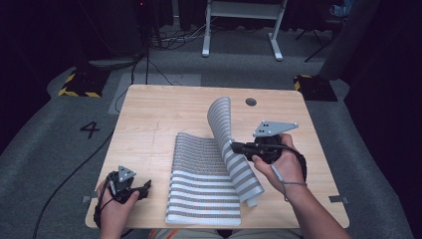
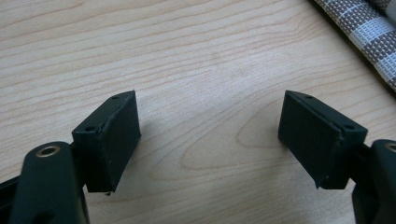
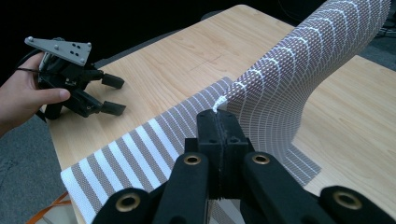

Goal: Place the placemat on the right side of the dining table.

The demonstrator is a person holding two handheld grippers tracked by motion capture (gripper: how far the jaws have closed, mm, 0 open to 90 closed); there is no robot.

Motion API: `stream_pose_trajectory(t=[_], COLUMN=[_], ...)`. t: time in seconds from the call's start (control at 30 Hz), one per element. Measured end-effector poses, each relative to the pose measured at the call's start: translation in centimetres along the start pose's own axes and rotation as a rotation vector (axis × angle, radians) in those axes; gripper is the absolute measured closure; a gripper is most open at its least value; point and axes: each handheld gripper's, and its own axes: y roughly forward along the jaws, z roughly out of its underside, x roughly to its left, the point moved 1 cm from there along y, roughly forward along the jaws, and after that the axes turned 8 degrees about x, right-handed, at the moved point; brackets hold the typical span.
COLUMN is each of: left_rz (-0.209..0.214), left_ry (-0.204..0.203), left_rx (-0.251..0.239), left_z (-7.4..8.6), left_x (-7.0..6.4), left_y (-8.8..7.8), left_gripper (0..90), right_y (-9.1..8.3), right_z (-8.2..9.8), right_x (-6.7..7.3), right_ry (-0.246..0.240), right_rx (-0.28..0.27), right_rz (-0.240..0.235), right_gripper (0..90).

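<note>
A pale wooden table [image 1: 149, 114] bore a striped cloth [image 1: 204, 189] at its centre. The right gripper [image 1: 234, 147], pinching the cloth's edge, had raised it toward twelve o'clock; folding looked half done. At seven o'clock, the left gripper [image 1: 145, 189] sat spread, empty.

Grey-and-white striped cloth [image 1: 204, 184] on a light wood-grain table [image 1: 149, 114], beside black grippers

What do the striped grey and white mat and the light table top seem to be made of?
The striped grey and white mat looks like woven fabric or woven vinyl, matte: a fine mesh weave shows, and it bends in a smooth curve where the right gripper pinches its edge. The light table top looks like wood or wood-pattern laminate, smooth with low sheen: grain lines and oval figures show.
</note>
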Motion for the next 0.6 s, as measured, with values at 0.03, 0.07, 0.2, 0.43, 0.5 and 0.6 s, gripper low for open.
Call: stream_pose_trajectory(t=[0.03, 0.07, 0.2, 0.43, 0.5, 0.6], left_rz=[-0.003, 0.000, -0.002, -0.002, 0.000, -0.001], left_ry=[0.000, 0.000, 0.004, 0.005, 0.002, 0.002], left_rx=[0.002, 0.001, 0.002, 0.003, 0.003, 0.003], left_z=[0.0, 0.0, -0.1, -0.1, -0.1, -0.1], left_x=[0.0, 0.0, 0.0, 0.0, 0.0, 0.0], left_y=[0.0, 0.0, 0.0, 0.0, 0.0, 0.0], left_gripper=[21.0, 21.0, 21.0, 21.0, 21.0, 21.0], right_y=[-0.2, -0.4, -1.3, -3.0, -3.5, -4.4], right_z=[0.0, -0.1, -0.2, -0.7, -0.8, -0.9], right_x=[-0.1, -0.2, -0.5, -0.5, -0.5, -0.7], right_ry=[0.000, 0.000, 0.013, 0.007, 0.005, 0.016], right_rx=[0.002, -0.001, 0.002, -0.015, -0.020, -0.034], right_rz=[0.003, 0.006, 0.016, 0.031, 0.034, 0.033], right_gripper=[90.0, 90.0, 90.0, 90.0, 90.0, 90.0])
